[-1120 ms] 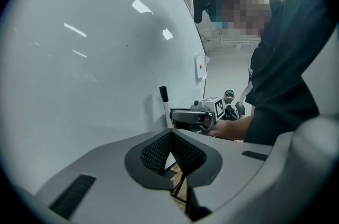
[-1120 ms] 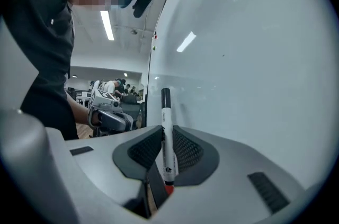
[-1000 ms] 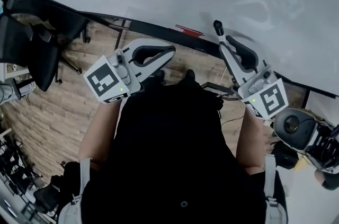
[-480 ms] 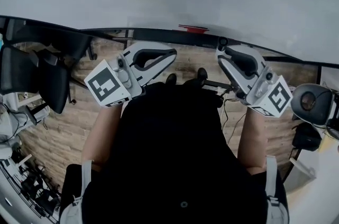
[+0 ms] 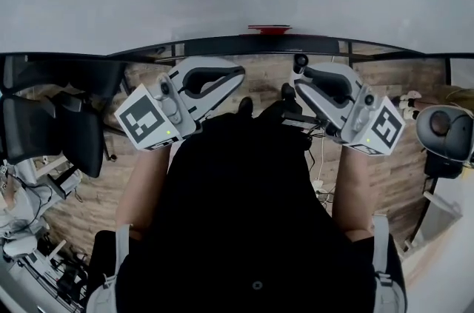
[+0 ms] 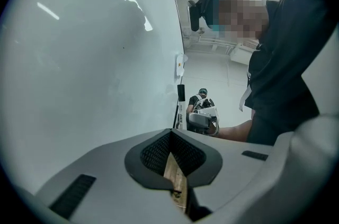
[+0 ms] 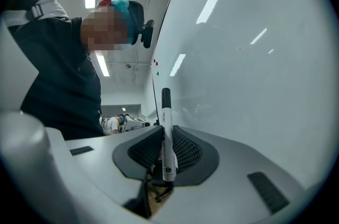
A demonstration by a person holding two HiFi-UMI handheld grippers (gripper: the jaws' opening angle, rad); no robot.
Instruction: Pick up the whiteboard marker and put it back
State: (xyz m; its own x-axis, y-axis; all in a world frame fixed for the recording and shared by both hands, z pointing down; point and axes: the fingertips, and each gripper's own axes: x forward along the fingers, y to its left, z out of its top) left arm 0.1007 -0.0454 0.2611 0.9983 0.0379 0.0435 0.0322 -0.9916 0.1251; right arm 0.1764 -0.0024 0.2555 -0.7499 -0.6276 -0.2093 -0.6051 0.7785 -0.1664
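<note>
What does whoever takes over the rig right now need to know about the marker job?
Left gripper: jaws together, nothing in them, held beside the whiteboard.
Right gripper: shut on the marker, whose black end sticks out past the jaws, close to the whiteboard; whether it touches cannot be told.
Done: marker picked up.
Left to do: put it back and let go. The spot where it belongs is not plain from these views.
</note>
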